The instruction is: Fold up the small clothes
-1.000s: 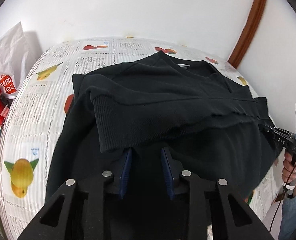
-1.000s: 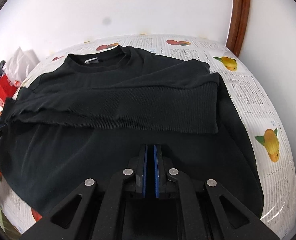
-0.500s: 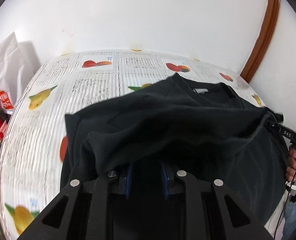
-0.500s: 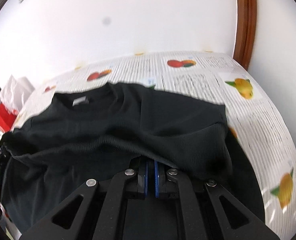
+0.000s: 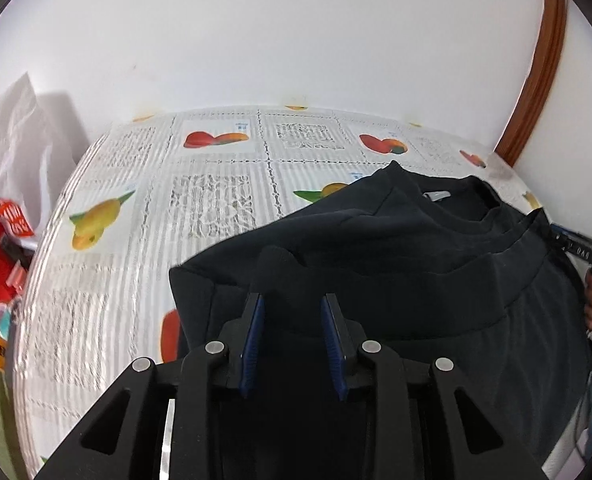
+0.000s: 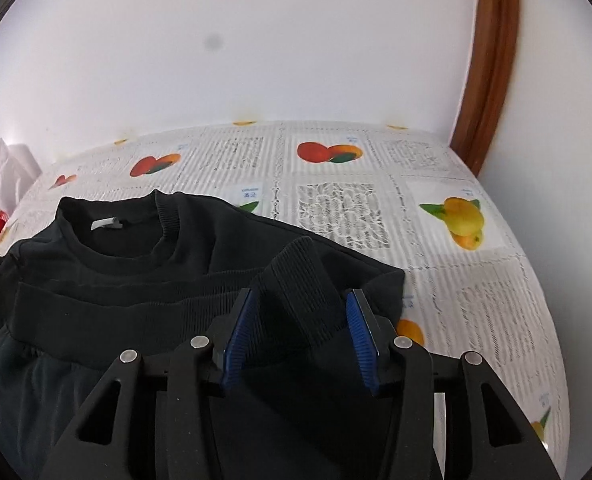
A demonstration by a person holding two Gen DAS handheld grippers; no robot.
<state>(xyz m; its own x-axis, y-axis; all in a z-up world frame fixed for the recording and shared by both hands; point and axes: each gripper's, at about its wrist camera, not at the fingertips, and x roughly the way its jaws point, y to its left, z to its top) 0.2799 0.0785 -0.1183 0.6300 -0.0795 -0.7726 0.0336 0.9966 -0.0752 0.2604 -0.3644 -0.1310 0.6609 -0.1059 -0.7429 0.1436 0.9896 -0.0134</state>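
with both tongs parted and gripping nothing, my left gripper (image 5: 292,322) and right gripper (image 6: 297,322) hang low over the black knit sweater (image 6: 200,276), its ribbed hem (image 6: 299,280) bunched between the right fingers. i judge the hem should settle just short of the neckline (image 6: 116,236), corners squared, on the fruit-print tablecloth (image 6: 375,208). both tools point toward the neckline, tilted slightly downward.
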